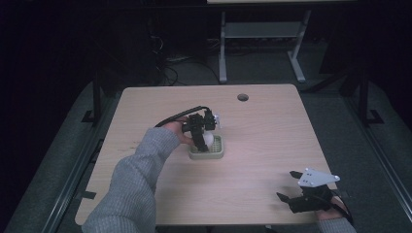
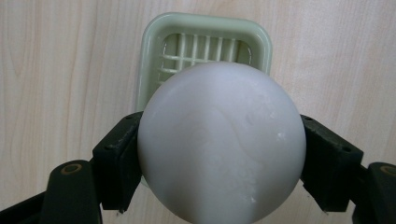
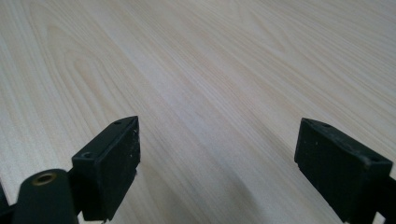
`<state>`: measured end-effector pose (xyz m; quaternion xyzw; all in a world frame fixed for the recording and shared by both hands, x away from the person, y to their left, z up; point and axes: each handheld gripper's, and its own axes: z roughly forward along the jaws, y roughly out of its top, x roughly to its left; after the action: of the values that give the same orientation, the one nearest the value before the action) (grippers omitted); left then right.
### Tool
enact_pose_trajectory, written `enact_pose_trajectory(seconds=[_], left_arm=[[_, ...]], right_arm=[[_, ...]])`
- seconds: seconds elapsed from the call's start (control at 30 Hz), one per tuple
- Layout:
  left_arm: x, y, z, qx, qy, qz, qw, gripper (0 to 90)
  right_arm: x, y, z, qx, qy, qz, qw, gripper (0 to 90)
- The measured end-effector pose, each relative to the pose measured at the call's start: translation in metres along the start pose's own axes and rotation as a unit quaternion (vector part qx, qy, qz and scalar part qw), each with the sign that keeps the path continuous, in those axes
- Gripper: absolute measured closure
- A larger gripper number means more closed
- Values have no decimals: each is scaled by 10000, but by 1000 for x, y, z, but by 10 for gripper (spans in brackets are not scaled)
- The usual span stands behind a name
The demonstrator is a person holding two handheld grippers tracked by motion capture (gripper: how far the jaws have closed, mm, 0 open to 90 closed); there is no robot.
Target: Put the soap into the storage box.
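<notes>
High view first: the left gripper (image 1: pixel 204 138) is out over the middle of the light wood worktop (image 1: pixel 262 145), held by a hand in a grey knit sleeve (image 1: pixel 131 189) that comes in from the bottom left. It's got a white ball (image 1: pixel 208 140) clamped between its jaws, sitting right above a pale green square tray (image 1: pixel 208 151) with a slotted grid bottom. Can't really tell from up here if the ball is touching the tray or just hanging over it. A black cable (image 1: pixel 177 115) loops off the back of that gripper. The right gripper (image 1: pixel 287 184) is way off at the near right corner of the worktop, well apart from the tray, grey three-cornered plate on top, jaws spread wide with nothing in them.

Left gripper view: the white ball (image 2: pixel 219 144) is huge in the frame, pinched on both sides by the black jaws. Behind it you see the green tray (image 2: pixel 149 60) flat on the wood, grid ribs visible past the top of the ball.

Right gripper view: the right gripper (image 3: pixel 217 158) is wide open, holding nothing, bare wood grain of the worktop (image 3: pixel 210 70) between the jaws.
</notes>
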<state>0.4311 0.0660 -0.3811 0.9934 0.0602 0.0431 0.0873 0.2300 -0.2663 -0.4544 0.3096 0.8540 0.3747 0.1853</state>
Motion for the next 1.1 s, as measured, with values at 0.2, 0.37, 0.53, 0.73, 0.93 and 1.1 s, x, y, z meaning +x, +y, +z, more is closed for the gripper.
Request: enact_pose_trajectory(seconds=[0.2, 0.37, 0.53, 0.73, 0.93, 1.1], left_arm=[[3, 1, 6, 21, -32, -19, 10000, 237], [6, 1, 10, 30, -70, 2, 10000, 237], [7, 2, 15, 65, -81, -20, 9999, 237], [7, 3, 20, 160, -168, -49, 9997, 237], [10, 3, 24, 116, -159, -91, 9998, 237], [11, 4, 26, 119, -162, -92, 9998, 237]], right_arm=[[0, 0, 0, 18, 1, -5, 10000, 138], [0, 0, 0, 15, -4, -3, 10000, 138], [1, 0, 0, 24, 7, -9, 10000, 137], [1, 1, 0, 30, 12, 7, 10000, 137], [1, 1, 0, 1, 11, -17, 10000, 138], [1, 1, 0, 22, 6, -43, 10000, 138]])
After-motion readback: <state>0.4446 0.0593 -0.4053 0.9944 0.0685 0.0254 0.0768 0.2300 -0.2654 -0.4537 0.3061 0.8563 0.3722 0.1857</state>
